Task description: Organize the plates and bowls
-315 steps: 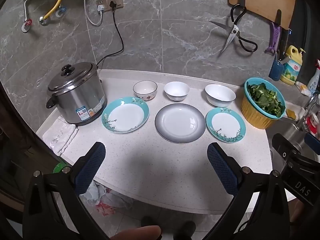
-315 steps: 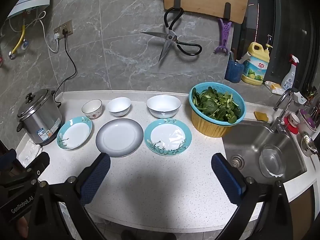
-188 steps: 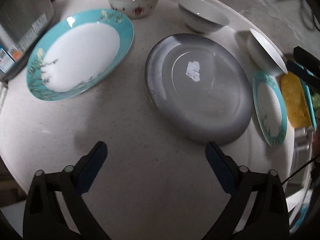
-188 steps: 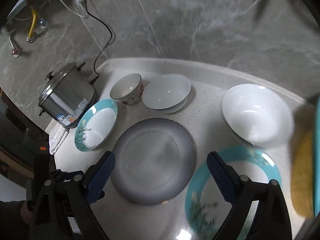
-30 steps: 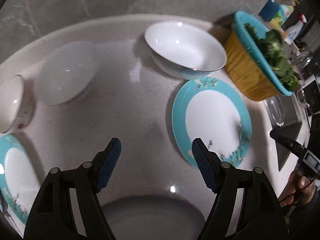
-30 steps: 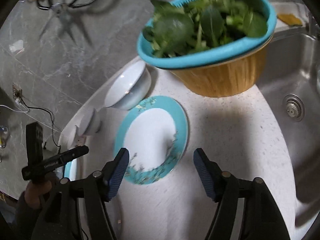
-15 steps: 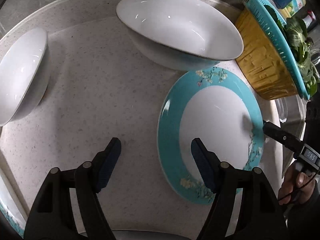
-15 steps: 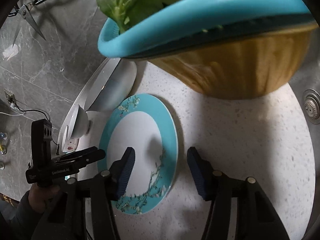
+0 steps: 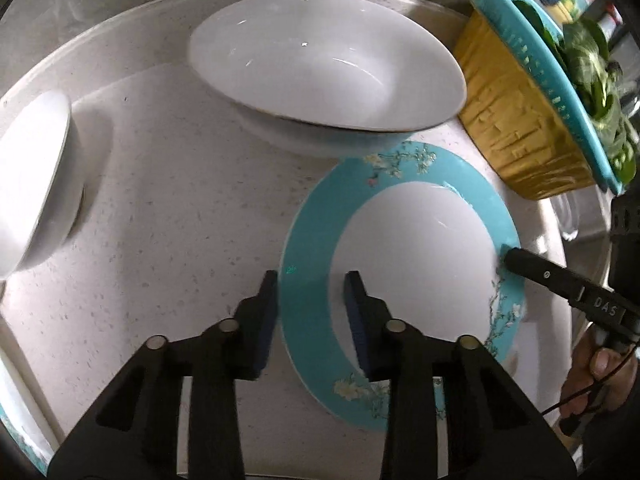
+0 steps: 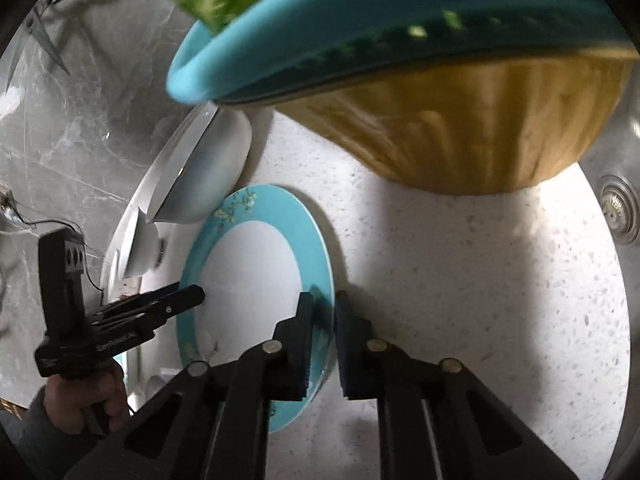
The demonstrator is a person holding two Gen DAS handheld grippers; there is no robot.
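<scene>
Two grippers' jaws clamp one teal plate (image 9: 400, 200); two white bowls (image 9: 328, 68) behind.

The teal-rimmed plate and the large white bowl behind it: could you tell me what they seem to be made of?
Teal-rimmed plate: probably glazed ceramic, going by its glossy surface, small highlights and printed blossom pattern. Large white bowl: likely glazed porcelain, smooth white with sharp glints and a thin dark rim line. Melamine cannot be ruled out for either.
</scene>
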